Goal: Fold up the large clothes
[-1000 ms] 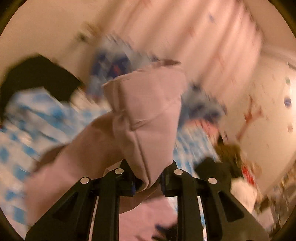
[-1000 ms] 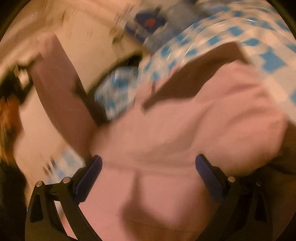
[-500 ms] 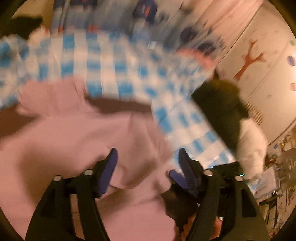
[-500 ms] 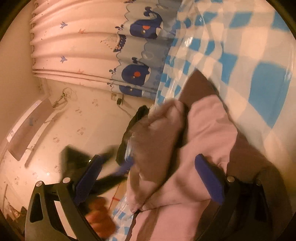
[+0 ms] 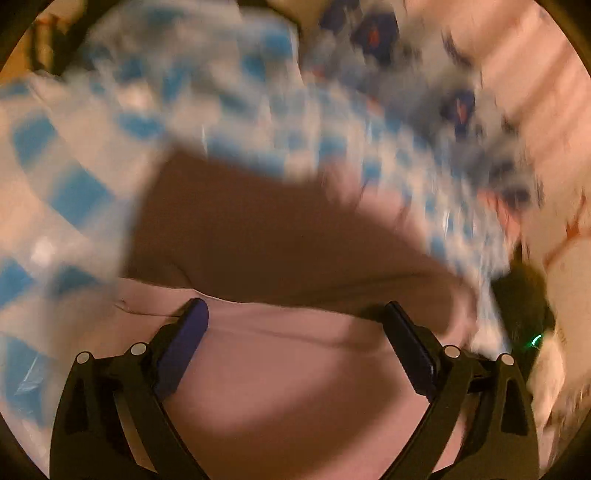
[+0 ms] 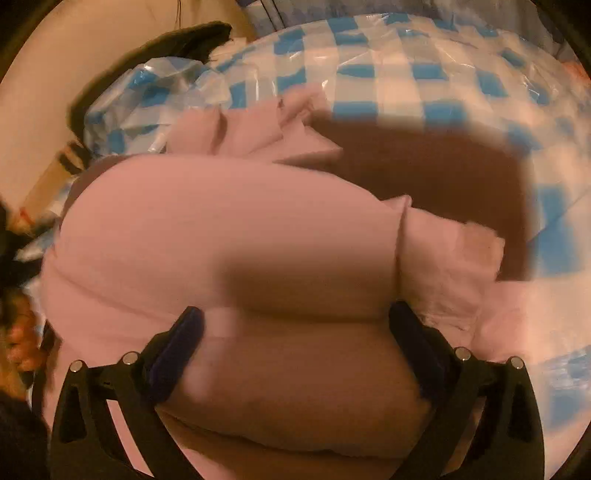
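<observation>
A large pink garment (image 6: 229,236) lies bunched on the blue-and-white checked cover (image 6: 406,74). In the left wrist view, which is blurred by motion, the pink garment (image 5: 295,387) fills the lower half. My left gripper (image 5: 295,317) hangs just above it with its jaws opening wide and no cloth pinched between the blue pads. My right gripper (image 6: 295,317) also stands wide open over a rounded fold of the pink cloth, with its pads apart from it. A dark shadow falls across the cover behind the garment.
A black garment (image 6: 155,48) lies at the far left edge of the cover. Whale-print curtains (image 5: 376,33) hang behind. A dark object with a small green light (image 5: 532,332) sits at the right. A person's hand (image 6: 18,343) shows at the left edge.
My left gripper let go of the pink cloth it held up, opened wide and dropped down close over the garment. The right gripper swung back over the pink pile.
</observation>
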A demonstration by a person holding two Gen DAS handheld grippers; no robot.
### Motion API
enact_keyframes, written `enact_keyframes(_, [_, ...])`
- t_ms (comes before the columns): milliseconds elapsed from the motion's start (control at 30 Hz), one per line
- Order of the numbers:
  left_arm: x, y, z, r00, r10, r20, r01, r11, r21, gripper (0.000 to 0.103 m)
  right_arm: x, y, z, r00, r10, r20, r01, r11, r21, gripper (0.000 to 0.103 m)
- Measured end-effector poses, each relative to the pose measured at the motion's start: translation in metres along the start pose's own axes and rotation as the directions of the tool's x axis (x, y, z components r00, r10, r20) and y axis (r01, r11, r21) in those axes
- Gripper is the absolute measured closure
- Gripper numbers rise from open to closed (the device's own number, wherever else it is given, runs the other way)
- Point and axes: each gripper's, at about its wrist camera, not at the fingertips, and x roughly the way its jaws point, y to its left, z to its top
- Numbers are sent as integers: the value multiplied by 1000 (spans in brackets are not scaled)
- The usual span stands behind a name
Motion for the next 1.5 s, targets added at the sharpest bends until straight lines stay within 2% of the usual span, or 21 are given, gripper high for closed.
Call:
enact_keyframes(67, [-3, -19, -3, 992, 126, 7, -126, 987, 101, 12, -7, 17, -5, 996, -90, -31, 87, 993, -74, 7])
enact_keyframes(100, [-14, -25, -1, 990, 137, 26, -139, 984, 107, 12, -14, 22, -1, 993, -106, -43, 102, 991, -85, 7])
enact_keyframes(167, [-46, -45, 10, 991, 45, 125, -63, 988, 144, 12, -46, 33, 13, 993, -111, 50, 116, 986, -122, 7])
enact_keyframes(233, [-68, -65, 22, 977, 44, 207, -85, 977, 196, 12, -65, 39, 30, 976, -149, 161, 170, 978, -119, 7])
enact_keyframes(267, [-72, -73, 33, 970, 33, 240, -87, 973, 216, 12, -65, 37, 39, 974, -153, 166, 172, 980, -102, 7])
enact_keyframes(333, [-58, -73, 48, 977, 33, 212, -75, 978, 193, 11, -44, 33, 55, 978, -175, 116, 185, 980, -77, 7])
enact_keyframes(433, [5, -50, 57, 997, 69, 23, -71, 993, 95, 12, 28, 10, 43, 963, -267, -50, 261, 960, -101, 5])
enact_keyframes(467, [30, -42, 50, 997, 79, -26, -76, 992, 99, 11, 37, 3, 39, 971, -237, -44, 234, 970, -69, 5])
enact_keyframes(500, [52, -43, 40, 986, 165, -35, -157, 975, 156, 11, 36, 0, 39, 973, -229, -21, 229, 973, -34, 5])
enact_keyframes(567, [61, -52, 33, 968, 251, -28, -240, 949, 206, 11, 38, 8, 42, 961, -273, -39, 270, 960, -69, 6])
enact_keyframes(667, [47, -55, 36, 963, 262, -59, -244, 946, 212, 11, 28, 7, 45, 967, -241, -84, 233, 968, -87, 6])
enact_keyframes(800, [-21, -59, 24, 985, 170, 32, -173, 960, 220, 11, -43, 11, 26, 985, -159, 64, 165, 979, -116, 6])
enact_keyframes(867, [-46, -53, 10, 987, 147, 58, -156, 961, 229, 11, -59, 16, 7, 984, -162, 73, 172, 971, -169, 6])
enact_keyframes(967, [-45, -31, -6, 984, 175, 38, -179, 958, 223, 11, -43, 3, -15, 981, -196, 16, 195, 962, -193, 5])
enact_keyframes(1067, [-10, -11, -19, 982, 191, -8, -185, 958, 220, 10, -17, -13, -26, 989, -149, -10, 146, 979, -143, 5])
enact_keyframes(1133, [-7, -17, -20, 973, 232, 6, -226, 945, 237, 10, -15, -3, -24, 979, -202, -18, 197, 967, -163, 5])
enact_keyframes(1200, [-24, -26, -9, 979, 204, 27, -205, 954, 217, 10, -28, 1, -12, 980, -193, -36, 186, 972, -144, 5])
enact_keyframes(1267, [-47, -34, 4, 988, 123, 95, -141, 967, 211, 10, -53, 5, 3, 981, -179, 72, 188, 971, -151, 5])
enact_keyframes(1367, [-59, -46, 31, 967, 146, 208, -192, 955, 225, 10, -58, 1, 39, 971, -197, 133, 211, 973, -99, 5])
enact_keyframes(1433, [-44, -35, 44, 974, 143, 176, -174, 970, 172, 10, -36, -7, 55, 970, -221, 106, 228, 971, -67, 5])
enact_keyframes(1500, [-4, -13, 43, 986, 154, 70, -161, 981, 106, 10, 14, -26, 54, 968, -251, -3, 250, 967, -46, 5])
